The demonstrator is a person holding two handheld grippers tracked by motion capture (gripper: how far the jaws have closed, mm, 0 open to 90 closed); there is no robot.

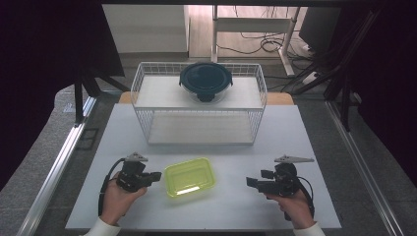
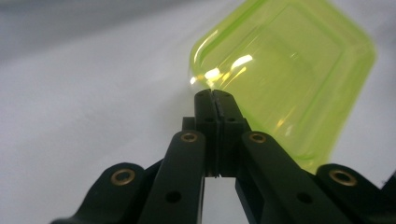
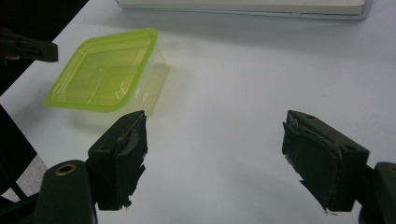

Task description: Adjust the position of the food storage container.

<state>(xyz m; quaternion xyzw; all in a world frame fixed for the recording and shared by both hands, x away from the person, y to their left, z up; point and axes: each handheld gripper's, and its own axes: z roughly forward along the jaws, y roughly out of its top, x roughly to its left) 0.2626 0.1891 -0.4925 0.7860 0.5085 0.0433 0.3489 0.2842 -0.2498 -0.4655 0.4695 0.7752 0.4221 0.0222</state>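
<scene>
A yellow-green translucent rectangular container (image 1: 191, 177) lies open side up on the white table (image 1: 236, 162), front middle. My left gripper (image 1: 158, 175) is shut just left of it. In the left gripper view the closed tips (image 2: 215, 94) sit at the container's (image 2: 289, 79) near corner rim, with nothing seen between them. My right gripper (image 1: 259, 178) is held wide open to the container's right, a hand's width away. In the right gripper view its jaws (image 3: 215, 126) stand apart over bare table, with the container (image 3: 102, 70) ahead on the left and the left gripper (image 3: 32, 49) beyond it.
A white wire rack (image 1: 147, 123) with two shelves stands at the back of the table. A dark round lidded bowl (image 1: 205, 78) sits on its top shelf. The rack's base edge (image 3: 243, 7) lies ahead in the right gripper view. Metal rails run along both table sides.
</scene>
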